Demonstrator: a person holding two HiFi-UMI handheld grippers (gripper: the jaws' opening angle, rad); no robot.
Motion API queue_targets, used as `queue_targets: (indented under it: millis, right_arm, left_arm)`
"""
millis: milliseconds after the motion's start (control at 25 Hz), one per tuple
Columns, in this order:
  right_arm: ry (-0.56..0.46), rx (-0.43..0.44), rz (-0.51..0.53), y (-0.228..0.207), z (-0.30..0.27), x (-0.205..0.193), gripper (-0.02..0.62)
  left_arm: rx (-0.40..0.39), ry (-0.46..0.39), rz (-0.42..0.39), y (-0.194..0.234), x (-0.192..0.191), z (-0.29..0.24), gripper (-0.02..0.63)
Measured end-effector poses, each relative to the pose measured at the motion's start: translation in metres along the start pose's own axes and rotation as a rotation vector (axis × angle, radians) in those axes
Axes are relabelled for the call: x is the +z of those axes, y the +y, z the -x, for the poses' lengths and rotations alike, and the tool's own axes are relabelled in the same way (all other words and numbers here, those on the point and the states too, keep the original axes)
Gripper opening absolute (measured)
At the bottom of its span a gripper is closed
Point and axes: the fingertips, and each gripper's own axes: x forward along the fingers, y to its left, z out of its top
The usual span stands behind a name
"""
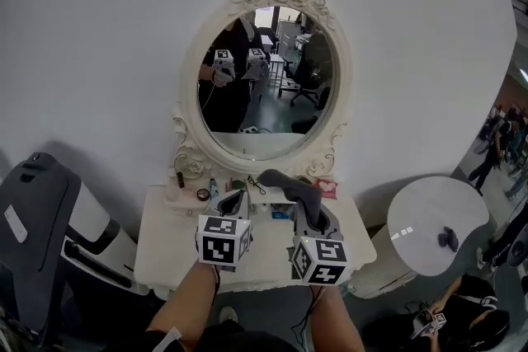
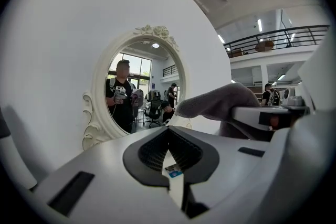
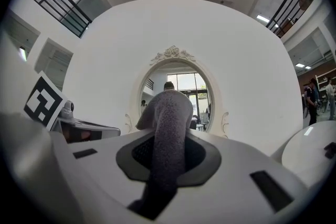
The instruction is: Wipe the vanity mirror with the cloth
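Note:
The oval vanity mirror (image 1: 264,82) in its white carved frame stands at the back of a white vanity table (image 1: 165,251). It also shows in the left gripper view (image 2: 139,86) and in the right gripper view (image 3: 202,97). My right gripper (image 1: 304,206) is shut on a grey cloth (image 1: 289,185), held above the table in front of the mirror's lower edge. The cloth (image 3: 168,123) sticks out forward between the jaws (image 3: 168,152) and hides part of the glass. My left gripper (image 1: 237,198) hovers beside it, shut and empty (image 2: 169,139). To its right is the cloth (image 2: 226,105).
Small bottles and a jar (image 1: 203,194) line the table under the mirror, with a pink item (image 1: 327,187) at the right. A round white side table (image 1: 429,218) stands to the right, a grey and black machine (image 1: 41,218) to the left. People sit at the far right.

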Motion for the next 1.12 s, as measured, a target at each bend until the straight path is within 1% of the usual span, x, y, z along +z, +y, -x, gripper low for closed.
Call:
queue_targets:
  millis: [120, 320, 560, 640, 760, 840, 960, 1120]
  right_arm:
    - [0.007, -0.02, -0.017, -0.008, -0.041, 0.006, 0.061]
    - [0.015, -0.06, -0.08, -0.026, -0.097, 0.015, 0.061]
    - [0.017, -0.16, -0.101, -0.069, -0.151, 0.024, 0.061]
    - [0.014, -0.193, -0.106, -0.085, -0.164, 0.031, 0.061]
    - [0.018, -0.23, -0.117, -0.106, -0.185, 0.041, 0.061]
    - [0.019, -0.251, -0.142, -0.12, -0.202, 0.048, 0.061]
    - [0.025, -0.264, -0.221, -0.144, -0.229, 0.057, 0.061]
    - [0.036, -0.286, -0.285, -0.173, -0.256, 0.064, 0.061]
  left_arm:
    - [-0.006, -0.002, -0.005, 0.021, 0.015, -0.031, 0.003]
    - [-0.006, -0.002, -0.007, 0.057, 0.03, -0.067, 0.003]
    - [0.01, 0.011, 0.008, 0.101, 0.032, -0.097, 0.003]
    - [-0.003, 0.023, 0.047, 0.111, 0.029, -0.103, 0.003]
    - [-0.031, 0.039, 0.136, 0.123, 0.024, -0.112, 0.003]
    - [-0.027, 0.05, 0.156, 0.13, 0.022, -0.116, 0.003]
    - [-0.015, 0.06, 0.184, 0.139, 0.019, -0.118, 0.003]
    - [0.054, 0.066, 0.18, 0.16, 0.02, -0.115, 0.003]
